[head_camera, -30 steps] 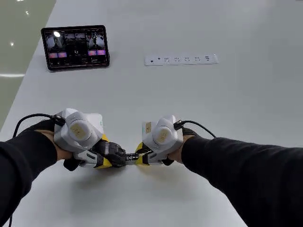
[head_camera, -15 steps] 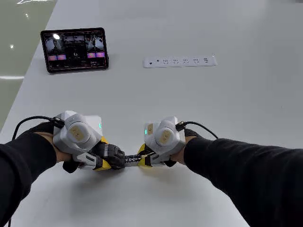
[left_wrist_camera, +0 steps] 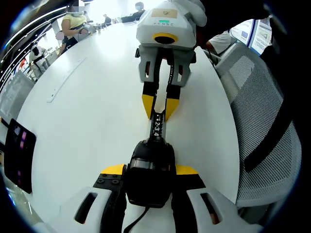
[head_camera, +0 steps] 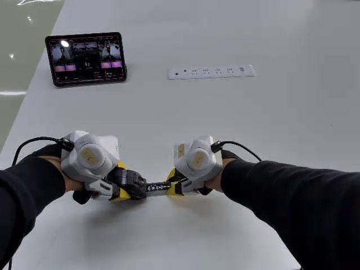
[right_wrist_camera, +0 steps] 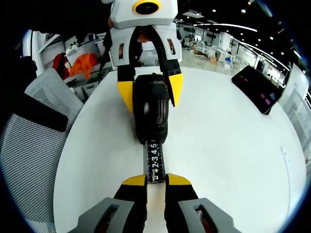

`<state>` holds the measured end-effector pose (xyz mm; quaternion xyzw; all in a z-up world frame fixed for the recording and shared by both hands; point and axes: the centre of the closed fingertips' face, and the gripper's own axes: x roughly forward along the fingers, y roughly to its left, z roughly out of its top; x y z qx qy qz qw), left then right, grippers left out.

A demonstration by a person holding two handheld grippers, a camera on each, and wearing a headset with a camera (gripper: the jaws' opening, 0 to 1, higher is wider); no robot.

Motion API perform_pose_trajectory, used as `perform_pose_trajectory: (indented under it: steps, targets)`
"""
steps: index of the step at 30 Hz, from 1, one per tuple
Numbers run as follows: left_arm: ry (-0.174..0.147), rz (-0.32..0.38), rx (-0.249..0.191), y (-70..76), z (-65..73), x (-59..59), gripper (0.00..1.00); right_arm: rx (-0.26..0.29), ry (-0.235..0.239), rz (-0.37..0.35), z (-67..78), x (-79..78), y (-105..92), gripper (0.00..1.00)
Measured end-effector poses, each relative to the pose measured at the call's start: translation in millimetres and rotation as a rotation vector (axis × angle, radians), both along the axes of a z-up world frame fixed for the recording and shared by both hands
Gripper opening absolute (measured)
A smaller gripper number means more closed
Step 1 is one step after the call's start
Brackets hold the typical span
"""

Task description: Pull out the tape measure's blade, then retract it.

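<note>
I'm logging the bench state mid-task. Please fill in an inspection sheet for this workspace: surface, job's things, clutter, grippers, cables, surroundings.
Surface: plain white table.
Job's things: black tape measure lies on the table; its blade is out a short way, numbers showing.
Clutter: tablet with lit screen and white power strip, both well beyond the grippers.
Grippers: left gripper shut on the tape measure's case; right gripper shut on the blade's end.
Cables: black cable at the left gripper, another at the right.
Surroundings: mesh chair beside the table; people at its far end.
</note>
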<state>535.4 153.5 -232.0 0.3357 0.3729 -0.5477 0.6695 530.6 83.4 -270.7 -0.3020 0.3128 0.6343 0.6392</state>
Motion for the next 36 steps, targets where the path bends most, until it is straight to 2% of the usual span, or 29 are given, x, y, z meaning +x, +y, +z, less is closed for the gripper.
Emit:
perform_pose_trajectory:
  steps: [36]
  targets:
    - [-0.001, -0.002, 0.0, -1.4, 0.2, 0.4, 0.3, -0.013, 0.012, -0.025, 0.7, 0.0, -19.7, 0.09]
